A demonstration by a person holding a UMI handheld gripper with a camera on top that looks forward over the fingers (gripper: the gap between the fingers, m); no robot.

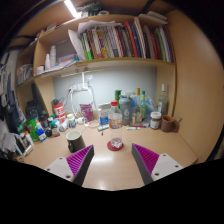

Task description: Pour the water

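Gripper (pixel 112 160) level over wooden desk (pixel 110 172), fingers spread wide, holding nothing; cluttered bottles (pixel 128 108) beyond, bookshelf (pixel 118 42) above.

A light wooden desk (pixel 110 165) carries the clutter. On it stand a dark cup (pixel 75 141), a red coaster (pixel 116 144), and bottles (pixel 128 108) along the back.

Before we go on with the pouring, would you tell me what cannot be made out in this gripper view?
- Bottles and jars along the desk's back: too small to tell which holds water, or how full.
- Dark cup ahead of the left finger: its inside is hidden by its own wall.
- Red item beyond the open gripper: too small to identify.
- Book titles on the shelf: too small to read.
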